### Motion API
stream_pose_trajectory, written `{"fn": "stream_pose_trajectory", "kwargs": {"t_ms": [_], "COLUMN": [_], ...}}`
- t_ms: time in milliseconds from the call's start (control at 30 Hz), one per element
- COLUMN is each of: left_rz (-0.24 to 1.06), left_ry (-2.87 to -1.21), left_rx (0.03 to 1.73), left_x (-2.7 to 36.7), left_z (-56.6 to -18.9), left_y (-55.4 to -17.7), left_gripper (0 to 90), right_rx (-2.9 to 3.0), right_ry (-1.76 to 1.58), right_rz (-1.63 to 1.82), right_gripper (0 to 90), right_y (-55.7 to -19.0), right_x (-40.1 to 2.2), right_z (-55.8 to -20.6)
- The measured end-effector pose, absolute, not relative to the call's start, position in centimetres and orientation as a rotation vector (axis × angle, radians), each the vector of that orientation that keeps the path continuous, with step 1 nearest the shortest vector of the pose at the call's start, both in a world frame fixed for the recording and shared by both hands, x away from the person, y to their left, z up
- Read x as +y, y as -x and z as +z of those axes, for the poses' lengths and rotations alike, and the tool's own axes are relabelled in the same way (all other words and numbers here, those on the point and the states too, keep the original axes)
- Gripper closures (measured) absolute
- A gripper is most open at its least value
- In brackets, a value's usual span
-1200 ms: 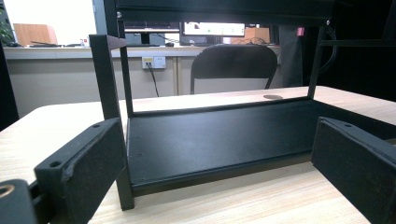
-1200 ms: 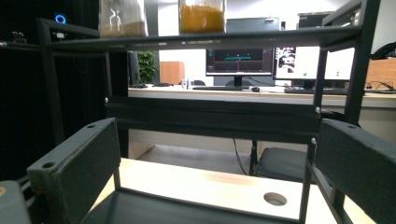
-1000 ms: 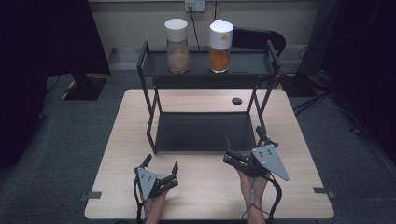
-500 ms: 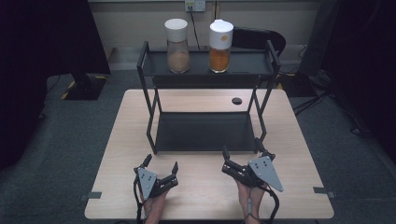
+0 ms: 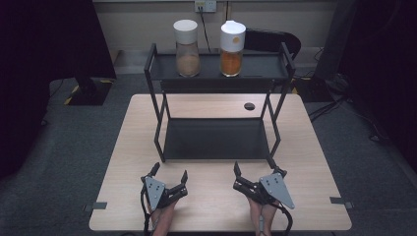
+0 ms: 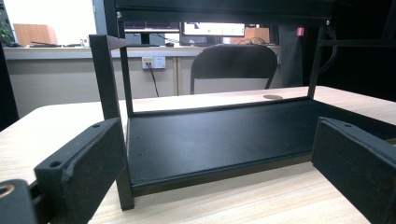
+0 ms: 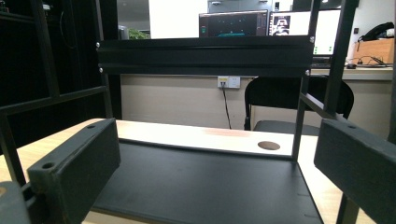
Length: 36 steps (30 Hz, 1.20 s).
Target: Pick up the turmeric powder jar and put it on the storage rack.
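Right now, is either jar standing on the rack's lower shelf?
No: both the brown jar and the orange jar stand on the rack's top shelf; the lower shelf is bare.

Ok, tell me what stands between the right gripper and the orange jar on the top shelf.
Nothing stands on the table between them. The right gripper is low by the rack's front edge, open, and the orange jar sits on the top shelf, whose front rail it would have to clear.
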<state>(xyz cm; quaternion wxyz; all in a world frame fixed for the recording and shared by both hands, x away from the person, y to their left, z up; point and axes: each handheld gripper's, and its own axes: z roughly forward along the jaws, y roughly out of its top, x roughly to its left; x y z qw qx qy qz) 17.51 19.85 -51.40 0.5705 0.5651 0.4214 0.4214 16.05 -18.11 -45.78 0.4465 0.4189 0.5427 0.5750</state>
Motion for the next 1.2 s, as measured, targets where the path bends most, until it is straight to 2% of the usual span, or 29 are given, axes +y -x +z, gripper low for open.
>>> {"fn": "stream_pose_trajectory", "kwargs": {"t_ms": [833, 1200], "left_rz": [0.989, 0.99], "left_ry": [-1.325, -1.327], "left_rx": [0.989, 0.988], "left_x": [19.8, 19.9], "left_z": [-51.4, -51.4], "left_y": [-17.5, -17.5], "left_gripper": [2.4, 2.4], "right_rx": [1.345, 1.346], "right_ry": [-1.049, -1.06], "right_rz": [1.415, 1.398], "right_gripper": [0.0, 0.0], "right_y": [-15.5, -15.6], "right_x": [-18.5, -18.4], "right_z": [-50.4, -51.2]}}
